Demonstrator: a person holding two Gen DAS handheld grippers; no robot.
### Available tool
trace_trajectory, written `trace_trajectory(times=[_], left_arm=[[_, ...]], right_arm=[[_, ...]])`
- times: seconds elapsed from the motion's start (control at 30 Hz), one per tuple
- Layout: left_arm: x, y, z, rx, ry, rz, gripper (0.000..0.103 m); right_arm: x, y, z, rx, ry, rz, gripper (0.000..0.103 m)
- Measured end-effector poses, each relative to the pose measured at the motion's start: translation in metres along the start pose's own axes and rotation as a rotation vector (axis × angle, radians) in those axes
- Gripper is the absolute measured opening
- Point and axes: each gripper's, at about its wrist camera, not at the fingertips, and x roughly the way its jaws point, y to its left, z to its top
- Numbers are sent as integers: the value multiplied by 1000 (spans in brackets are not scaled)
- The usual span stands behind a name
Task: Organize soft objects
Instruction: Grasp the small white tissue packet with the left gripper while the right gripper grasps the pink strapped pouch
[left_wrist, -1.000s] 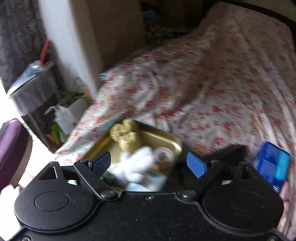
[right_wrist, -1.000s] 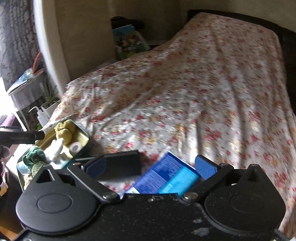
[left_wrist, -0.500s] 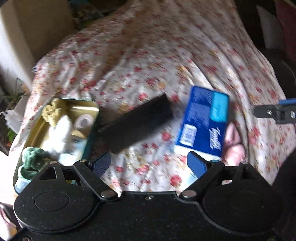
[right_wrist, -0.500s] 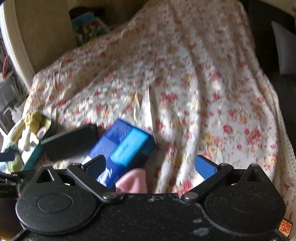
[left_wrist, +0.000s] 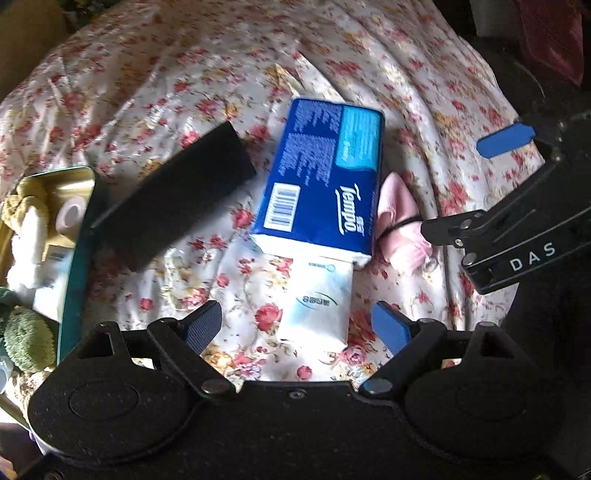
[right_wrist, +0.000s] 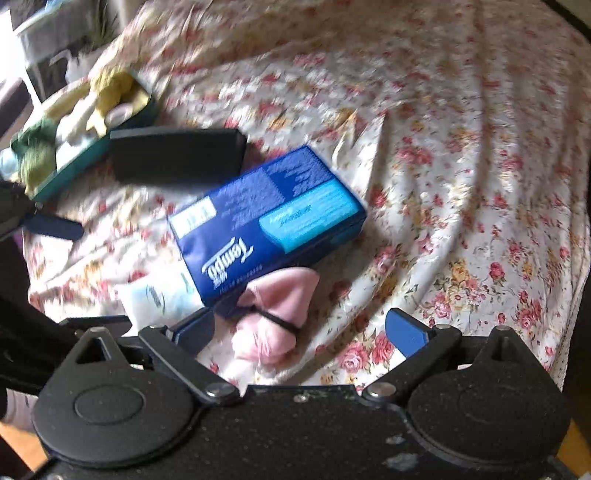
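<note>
The blue rectangular plastic tissue pack (left_wrist: 325, 177) lies lengthwise away from the wide, empty left claw (left_wrist: 297, 326), closer than before; the right claw (right_wrist: 299, 330), wide, has just been narrowing over the pink tied cloth bundle (right_wrist: 275, 314).

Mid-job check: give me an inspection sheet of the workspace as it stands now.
Surface: bed under a floral sheet, wrinkled.
Job's things: blue Tempo tissue pack lying flat; white tissue packet partly tucked under its near end; pink cloth bundle tied with a black band, beside the pack; open tin at the left holding green, yellow and white soft items.
Clutter: black rectangular case between tin and pack.
Grippers: left gripper open above the white packet; right gripper open, jaws just closing slightly, over the pink bundle; neither pressing anything.
Cables: nothing seen.
Surroundings: dim room edges, blurred.
</note>
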Motion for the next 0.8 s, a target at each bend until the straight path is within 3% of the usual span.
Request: trace_trajectory(times=[0.17, 0.43, 0.8], left_arm=[[15, -1, 3, -12, 32, 7, 82], [47, 6, 11, -83, 112, 28, 76], [57, -10, 17, -28, 117, 41, 76]], right_arm=[[10, -3, 4, 5, 50, 16, 96], [12, -14, 3, 81, 47, 44, 96], [15, -12, 5, 91, 54, 27, 96]])
